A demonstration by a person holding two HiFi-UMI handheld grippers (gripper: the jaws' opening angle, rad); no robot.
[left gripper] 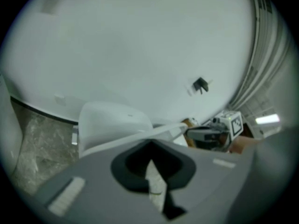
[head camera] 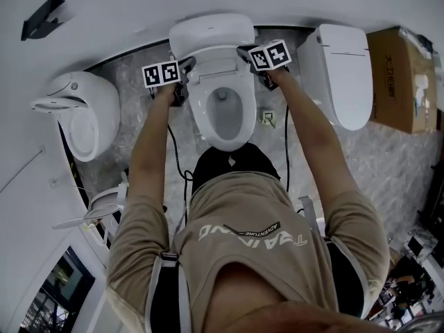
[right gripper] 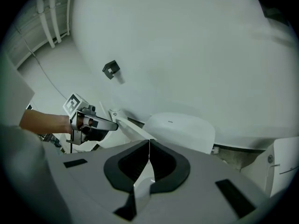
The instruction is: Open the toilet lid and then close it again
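**Lid Raised Between Two Closed Grippers**

The toilet lid (head camera: pixel 211 35) is lifted clear of the seat (head camera: pixel 200 109) of the middle toilet (head camera: pixel 239 134), at the far end of the bowl near the white wall (head camera: pixel 139 5). The bowl lies open below it.

The left gripper (head camera: pixel 186 64) is at the lid's left edge and the right gripper (head camera: pixel 244 50) at its right edge, each at the end of an outstretched arm. In the left gripper view the jaws are closed together, and the lid's thin edge runs from their tips across to the other gripper. The right gripper view shows the same from the other side: jaws together, the lid's edge meeting their tips. In both views a white sliver shows in the slit behind the tips. Whether that is the lid's rim nipped between the pads cannot be told.

A second toilet (head camera: pixel 73 109) stands to the left and a third toilet (head camera: pixel 340 68) to the right, all on a marbled floor (head camera: pixel 139 89). A cardboard box (head camera: pixel 402 75) sits at the far right. A small black bracket (head camera: pixel 41 16) is fixed to the wall.
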